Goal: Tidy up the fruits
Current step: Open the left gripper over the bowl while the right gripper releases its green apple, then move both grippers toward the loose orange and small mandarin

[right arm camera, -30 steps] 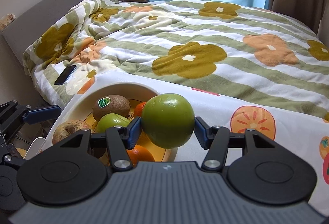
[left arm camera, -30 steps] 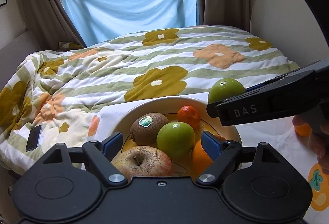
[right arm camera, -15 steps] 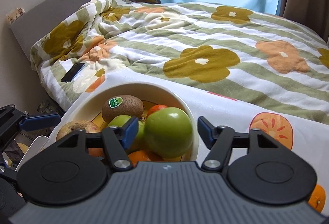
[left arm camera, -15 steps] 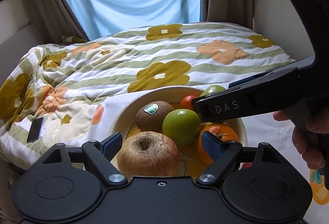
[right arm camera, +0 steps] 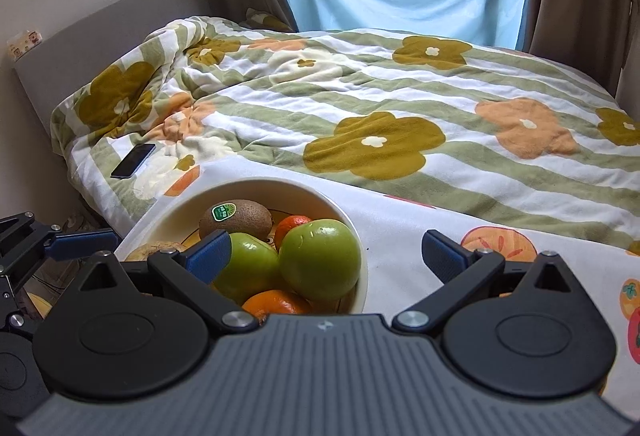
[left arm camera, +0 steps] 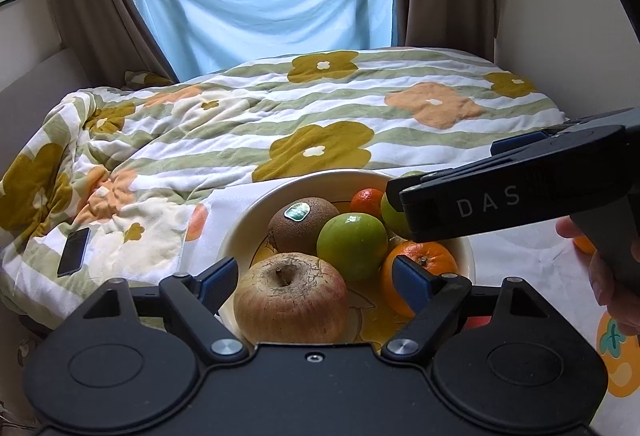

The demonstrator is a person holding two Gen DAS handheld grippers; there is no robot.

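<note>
- left gripper [left arm camera: 314, 278] angled downward, blue pads well apart, not pressing on anything
- right gripper [right arm camera: 326, 252] tilted down too, jaws opening, blue pads clear on both sides with nothing pinched
- from the left camera you can see a hand [left arm camera: 612, 276] wrapped round the right gripper's dark handle at the right edge

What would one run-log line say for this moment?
right hand-held gripper: jaws opening, clear of green apple | green apple: resting in bowl | left hand-held gripper: open, empty, by wrinkled apple
</note>
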